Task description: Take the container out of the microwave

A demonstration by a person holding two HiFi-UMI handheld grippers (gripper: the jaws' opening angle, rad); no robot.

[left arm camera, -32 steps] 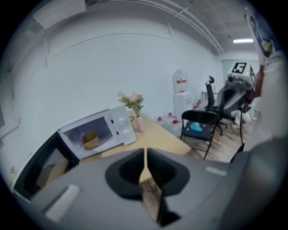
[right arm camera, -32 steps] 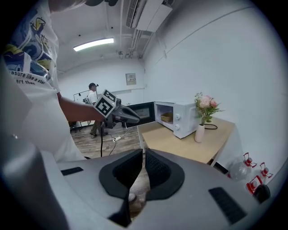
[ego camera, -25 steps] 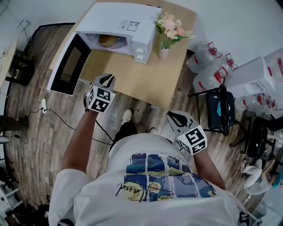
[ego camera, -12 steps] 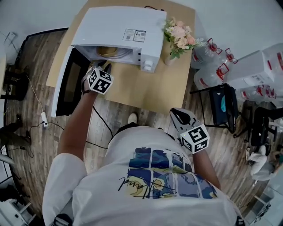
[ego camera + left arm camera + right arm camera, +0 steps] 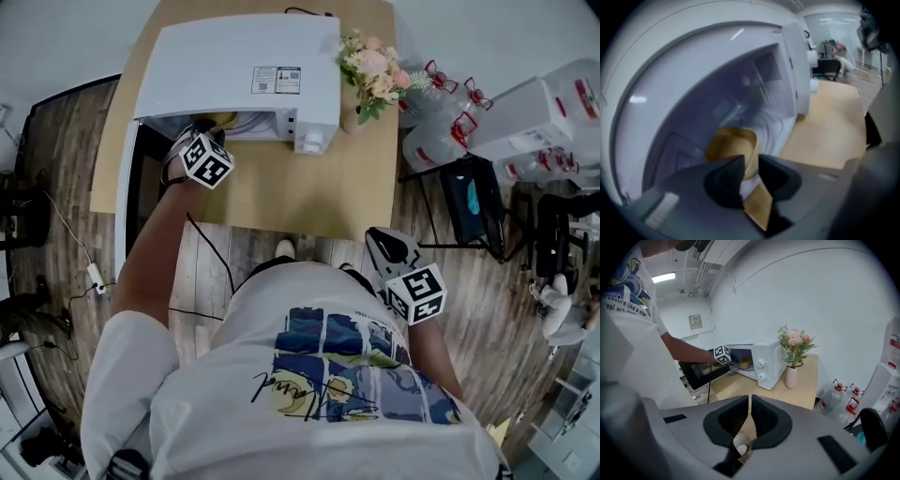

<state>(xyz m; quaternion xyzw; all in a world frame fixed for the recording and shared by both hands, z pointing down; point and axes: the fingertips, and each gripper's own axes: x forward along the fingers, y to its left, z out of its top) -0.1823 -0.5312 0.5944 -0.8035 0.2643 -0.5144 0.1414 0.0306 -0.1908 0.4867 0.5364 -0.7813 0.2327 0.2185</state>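
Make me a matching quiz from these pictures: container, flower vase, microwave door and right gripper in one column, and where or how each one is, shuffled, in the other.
1 container
2 flower vase
3 microwave door
4 right gripper

A swung open
B jaws together
C inside the microwave
D on the table beside the microwave

Pairs: 1-C, 2-D, 3-A, 4-B.
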